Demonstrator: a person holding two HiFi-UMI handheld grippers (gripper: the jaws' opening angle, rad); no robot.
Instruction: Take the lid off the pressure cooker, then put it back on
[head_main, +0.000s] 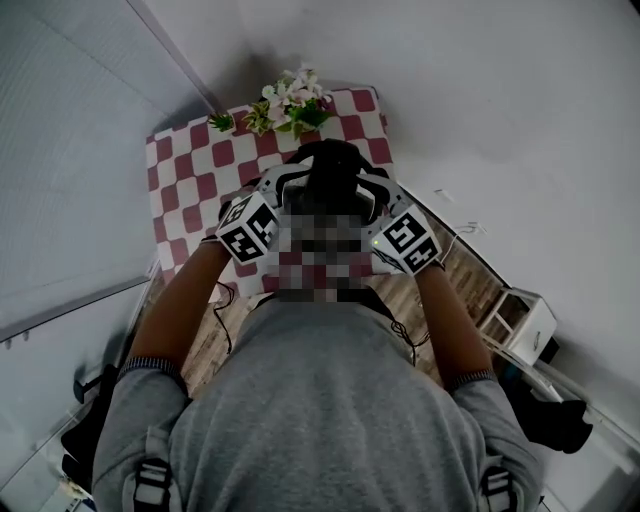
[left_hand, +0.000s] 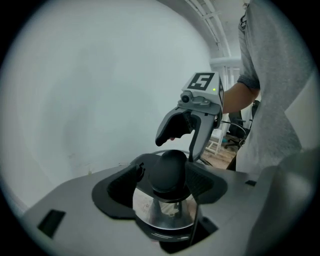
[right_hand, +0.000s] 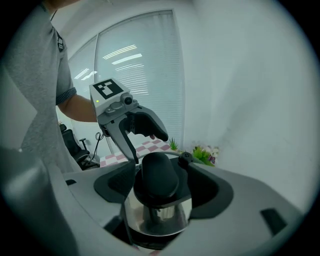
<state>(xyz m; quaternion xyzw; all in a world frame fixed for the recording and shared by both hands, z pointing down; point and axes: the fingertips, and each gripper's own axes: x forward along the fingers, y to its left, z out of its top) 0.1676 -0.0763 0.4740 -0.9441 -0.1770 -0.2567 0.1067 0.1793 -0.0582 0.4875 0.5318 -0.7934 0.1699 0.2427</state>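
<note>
Left gripper view is filled by the knob (left_hand: 169, 170) of the lid (left_hand: 165, 215). The black knob is framed between the jaws of the left gripper (left_hand: 166, 184), and the shiny steel dome is seen just below them. The jaws are spread wide, one pad to each side of the knob. A gap is seen on one side, and no squeeze can be made out.

The right gripper (left_hand: 176, 149) is seen straight ahead, just beyond the knob and a little above it, tilted downward and facing back. In the right gripper view the same knob is bracketed by that gripper's jaws, also spread wide, with steel showing past the knob on one side.

Whether the lid is seated on the cooker cannot be told from either gripper view. In the head view the dark cooker (head_main: 335, 165) is found between the two grippers, on a bench (head_main: 185, 190) covered in red-and-white checks. Flowers (head_main: 290, 100) are set beyond both grippers, at the bench's far edge.
</note>
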